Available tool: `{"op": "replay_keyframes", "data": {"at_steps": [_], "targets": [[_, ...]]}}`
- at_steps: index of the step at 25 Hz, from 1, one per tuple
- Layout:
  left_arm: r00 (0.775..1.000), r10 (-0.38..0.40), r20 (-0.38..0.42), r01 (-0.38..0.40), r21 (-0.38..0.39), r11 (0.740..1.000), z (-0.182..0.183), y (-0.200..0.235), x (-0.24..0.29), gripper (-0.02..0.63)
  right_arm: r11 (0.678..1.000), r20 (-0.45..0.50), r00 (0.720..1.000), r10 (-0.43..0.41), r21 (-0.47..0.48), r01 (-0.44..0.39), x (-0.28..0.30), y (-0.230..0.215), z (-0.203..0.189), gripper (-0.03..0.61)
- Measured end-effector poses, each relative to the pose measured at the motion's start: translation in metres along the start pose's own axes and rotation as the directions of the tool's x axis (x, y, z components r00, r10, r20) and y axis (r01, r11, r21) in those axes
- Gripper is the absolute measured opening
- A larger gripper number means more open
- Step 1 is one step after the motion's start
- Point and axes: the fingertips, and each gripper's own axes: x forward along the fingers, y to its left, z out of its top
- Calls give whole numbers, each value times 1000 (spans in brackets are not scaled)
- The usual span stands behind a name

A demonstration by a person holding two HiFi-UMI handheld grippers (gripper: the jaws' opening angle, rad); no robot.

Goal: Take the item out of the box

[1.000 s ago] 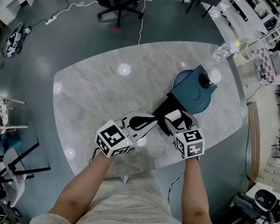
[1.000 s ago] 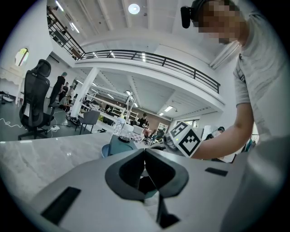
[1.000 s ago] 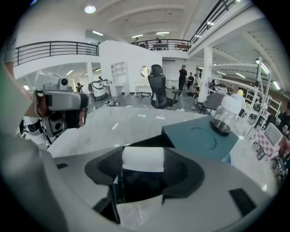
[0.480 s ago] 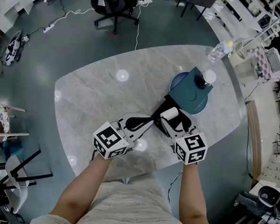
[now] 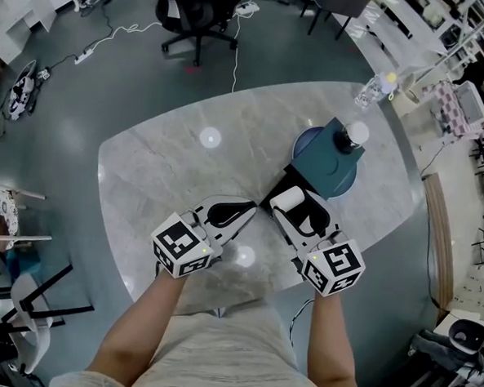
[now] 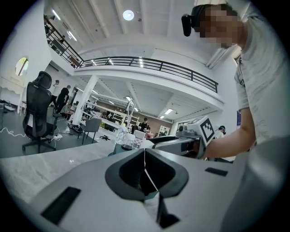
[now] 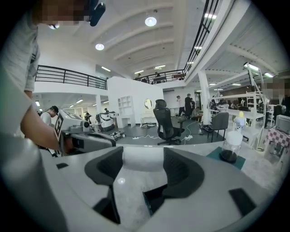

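Marble table (image 5: 179,156), person at the near edge with a gripper in each hand. Teal box (image 5: 336,157) sits right of centre, on a blue round plate (image 5: 305,138). A clear jar with white lid (image 5: 350,135) stands on the box's far end. A black section (image 5: 277,182) sticks out from the box's near-left side, toward the grippers.

Right gripper (image 5: 289,206) is at the near end of that black section. Its jaws are apart with a white item (image 5: 286,199) across the gap at their tips. In the right gripper view the item (image 7: 142,162) spans from pad to pad, so the right gripper (image 7: 142,171) looks clamped on it. The item is above the black section's near end, not inside the teal part. Can't tell if it is fully clear of the box.

Left gripper (image 5: 249,209) is low over the table, tips just beside the black section's near-left corner. In its own view the left gripper's (image 6: 145,174) jaws are pressed together, only a thin line between the pads, nothing seen held.

Plastic water bottle (image 5: 371,90) is at the table's far right edge. Office chair (image 5: 196,14) is on the floor beyond the table.
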Motion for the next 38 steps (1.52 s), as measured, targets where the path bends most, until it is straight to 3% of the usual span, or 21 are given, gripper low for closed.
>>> {"op": "replay_keyframes", "data": {"at_steps": [7, 23, 38], "targets": [[1000, 14, 25, -14, 6, 1000, 10, -5, -21, 20, 1000, 105, 994, 31, -4, -31, -9, 22, 31, 296], [992, 55, 117, -59, 29, 998, 40, -18, -68, 20, 991, 243, 961, 132, -42, -125, -35, 82, 66, 296], [989, 53, 140, -61, 55, 997, 44, -37, -98, 20, 985, 244, 956, 164, -99, -143, -45, 117, 64, 296]]}}
